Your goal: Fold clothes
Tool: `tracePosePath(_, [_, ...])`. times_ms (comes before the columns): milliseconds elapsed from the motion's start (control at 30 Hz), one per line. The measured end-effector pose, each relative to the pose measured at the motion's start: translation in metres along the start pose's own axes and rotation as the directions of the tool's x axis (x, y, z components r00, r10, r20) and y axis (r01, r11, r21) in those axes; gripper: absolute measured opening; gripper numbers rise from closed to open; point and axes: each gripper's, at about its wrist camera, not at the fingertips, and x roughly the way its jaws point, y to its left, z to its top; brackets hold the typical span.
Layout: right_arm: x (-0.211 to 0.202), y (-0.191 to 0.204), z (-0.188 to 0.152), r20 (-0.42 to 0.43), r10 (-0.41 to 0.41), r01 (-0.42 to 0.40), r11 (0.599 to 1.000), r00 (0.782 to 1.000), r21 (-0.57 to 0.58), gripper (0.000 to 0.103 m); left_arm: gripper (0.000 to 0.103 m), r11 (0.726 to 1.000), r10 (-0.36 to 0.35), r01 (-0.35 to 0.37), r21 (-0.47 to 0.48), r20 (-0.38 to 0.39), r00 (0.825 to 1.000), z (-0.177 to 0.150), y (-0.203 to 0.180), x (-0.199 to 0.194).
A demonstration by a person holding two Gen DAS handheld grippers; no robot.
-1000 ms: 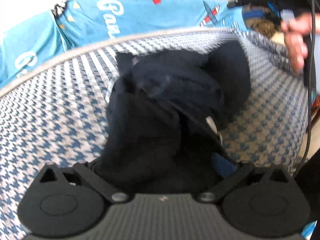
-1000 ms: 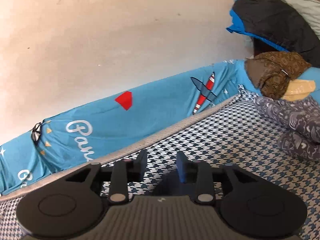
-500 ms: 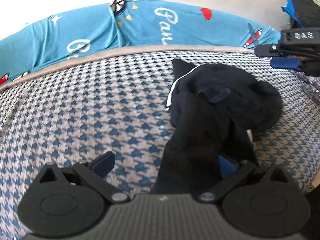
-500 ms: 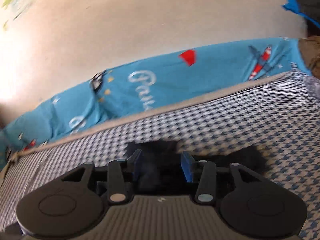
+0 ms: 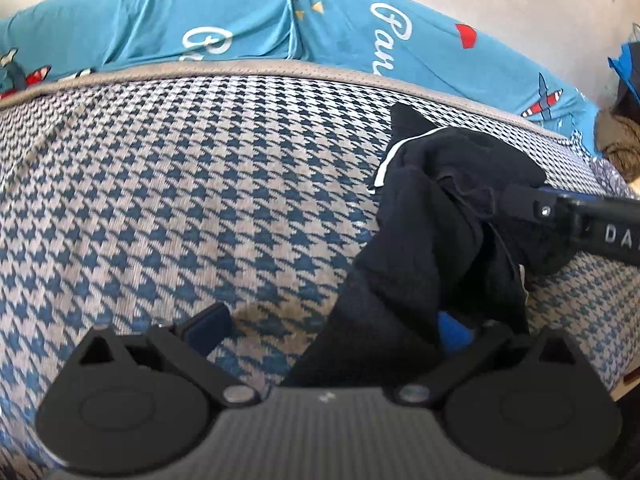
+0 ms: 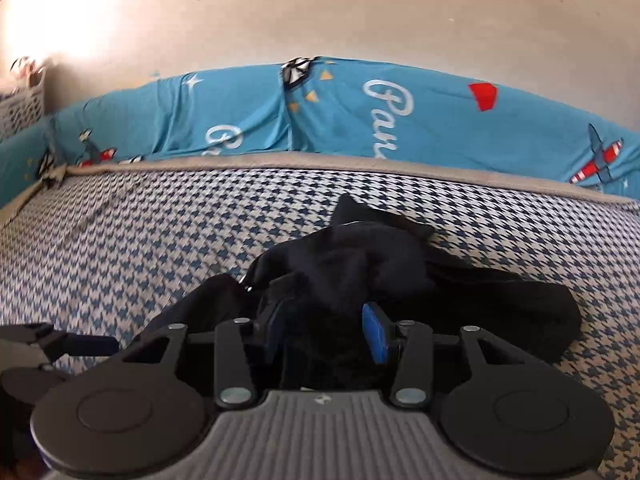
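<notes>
A crumpled black fabric garment with a thin white trim (image 5: 448, 216) is lying in a heap on the blue-and-white houndstooth bed cover (image 5: 200, 200), filling the right half of the left wrist frame and the lower centre of the right wrist frame (image 6: 360, 272). Behind it, a bright blue printed sheet with red planes and white lettering (image 6: 320, 112) is running along the top of the bed, below the pale plastered wall (image 6: 320, 8).

The left gripper (image 5: 332, 326) is standing wide open: its left blue pad is resting clear over the bed cover, while its right pad is sitting against a fold of the garment at the lower right, with cloth draped between the jaws but not pinched. The right gripper (image 6: 324, 330) is reaching in from the right edge of the left wrist frame, its jaws partly parted with dark cloth bunched between the pads; whether it is truly pinching that cloth is hard to tell, since the black folds are hiding the contact.

The garment is looking soft, limp and light, so it will likely sag and slide rather than hold any shape, and a grip on the middle of the heap would only lift a bundle. Better holds are probably the white-trimmed edge (image 5: 386, 160) at the upper middle and the pointed corner above it, where a hem gives a firmer, thicker bite for spreading it flat.
</notes>
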Motion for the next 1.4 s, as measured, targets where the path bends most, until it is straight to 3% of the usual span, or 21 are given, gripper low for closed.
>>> tracePosePath(267, [0.002, 0.013, -0.006, 0.011, 0.042, -0.041, 0.997, 0.999, -0.068, 0.043, 0.103, 1.0, 0.007, -0.008, 0.007, 0.009, 1.0, -0.003, 0.0, -0.004])
tracePosePath(433, [0.014, 0.017, -0.012, -0.01, -0.001, -0.001, 0.993, 1.0, -0.121, 0.042, 0.103, 1.0, 0.012, -0.013, 0.014, 0.015, 1.0, -0.006, -0.001, -0.006])
tracePosePath(467, [0.017, 0.016, -0.012, -0.013, -0.003, 0.001, 0.993, 1.0, -0.117, 0.041, 0.103, 1.0, 0.013, -0.013, 0.014, 0.016, 1.0, -0.006, -0.001, -0.007])
tracePosePath(567, [0.021, 0.012, -0.011, -0.014, 0.011, -0.012, 0.996, 1.0, -0.084, 0.02, 0.103, 1.0, 0.013, -0.014, 0.014, 0.02, 1.0, -0.008, -0.001, -0.009])
tracePosePath(700, [0.013, -0.001, -0.004, 0.047, -0.008, 0.007, 1.0, 0.999, 0.011, 0.01, 0.103, 1.0, 0.014, -0.014, 0.006, 0.023, 1.0, -0.012, 0.002, -0.015])
tracePosePath(767, [0.002, -0.02, 0.001, 0.107, -0.029, 0.015, 0.991, 0.994, 0.132, 0.01, 0.103, 1.0, 0.014, -0.014, 0.001, 0.024, 1.0, -0.014, 0.003, -0.018])
tracePosePath(833, [-0.009, -0.041, 0.003, 0.151, -0.075, 0.032, 0.962, 0.986, 0.27, 0.009, 0.103, 1.0, 0.017, -0.017, -0.005, 0.021, 1.0, -0.015, 0.005, -0.021])
tracePosePath(933, [-0.021, -0.073, -0.001, 0.16, -0.198, 0.108, 0.888, 0.967, 0.447, 0.009, 0.103, 1.0, 0.029, -0.029, -0.013, 0.015, 0.999, -0.019, 0.007, -0.025])
tracePosePath(1100, [-0.034, -0.1, -0.009, 0.111, -0.353, 0.235, 0.795, 0.929, 0.56, 0.01, 0.103, 0.999, 0.047, -0.047, -0.009, 0.012, 0.999, -0.024, 0.008, -0.029])
tracePosePath(1200, [-0.043, -0.111, -0.012, 0.1, -0.398, 0.258, 0.746, 0.912, 0.614, 0.012, 0.103, 0.998, 0.057, -0.057, -0.006, 0.01, 0.998, -0.027, 0.008, -0.032])
tracePosePath(1300, [-0.057, -0.115, -0.018, 0.121, -0.42, 0.254, 0.727, 0.899, 0.639, 0.016, 0.103, 0.998, 0.063, -0.063, -0.005, 0.009, 0.998, -0.029, 0.008, -0.035])
tracePosePath(1400, [-0.066, -0.113, -0.021, 0.128, -0.414, 0.248, 0.735, 0.901, 0.631, 0.017, 0.103, 0.998, 0.064, -0.064, -0.005, 0.007, 0.998, -0.031, 0.008, -0.037])
